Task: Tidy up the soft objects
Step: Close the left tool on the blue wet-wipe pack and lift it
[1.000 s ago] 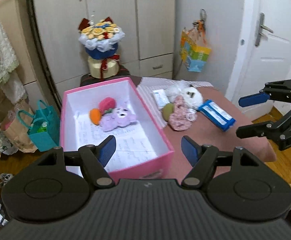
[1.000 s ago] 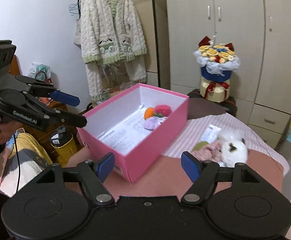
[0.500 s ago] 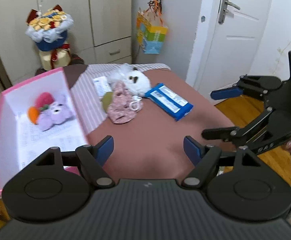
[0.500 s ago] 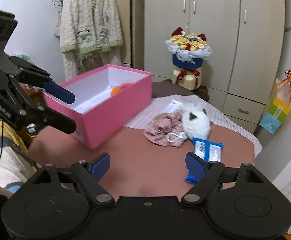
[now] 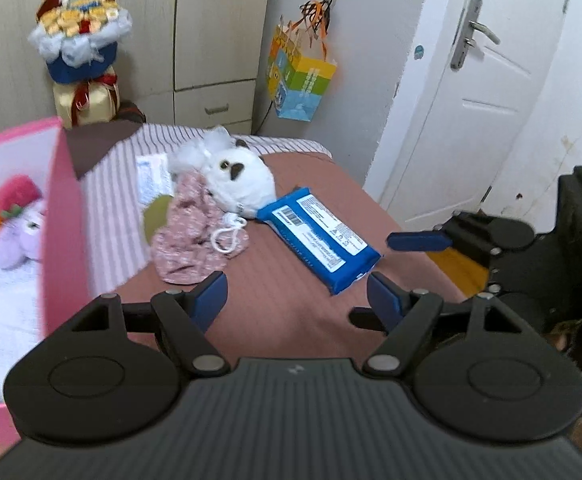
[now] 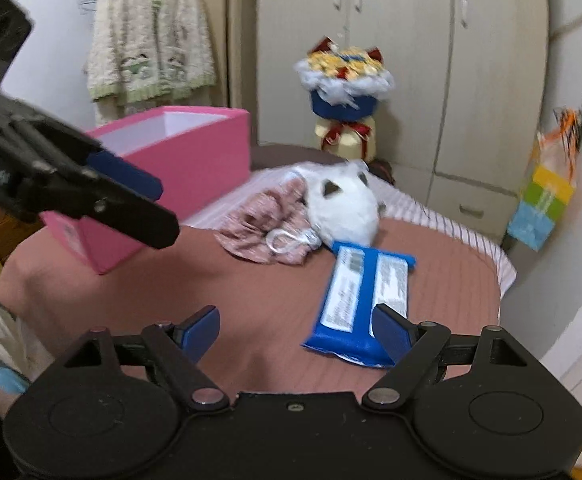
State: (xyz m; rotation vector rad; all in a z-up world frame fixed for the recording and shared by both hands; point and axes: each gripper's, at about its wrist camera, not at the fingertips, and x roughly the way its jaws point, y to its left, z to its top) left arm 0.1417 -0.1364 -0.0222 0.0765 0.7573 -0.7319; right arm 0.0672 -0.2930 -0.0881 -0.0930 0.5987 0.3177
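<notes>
Left wrist view: left gripper (image 5: 297, 294) hung released over the ribbed brown table (image 5: 283, 320), nothing between its pads. A fluffy white plush (image 5: 239, 184) sat touching crumpled pink cloth (image 5: 195, 236), with a flat glossy blue packet (image 5: 318, 239) just right of them. The pink box (image 5: 61, 232) stood left, a purple plush (image 5: 17, 236) inside.

Right wrist view: right gripper (image 6: 295, 330) was released too, empty, its right pad overlapping the packet (image 6: 365, 300). Wardrobe (image 6: 407, 40) stood far behind.

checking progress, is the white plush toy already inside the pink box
No, the white plush toy lies on the table beside the pink floral cloth, outside the pink box.
</notes>
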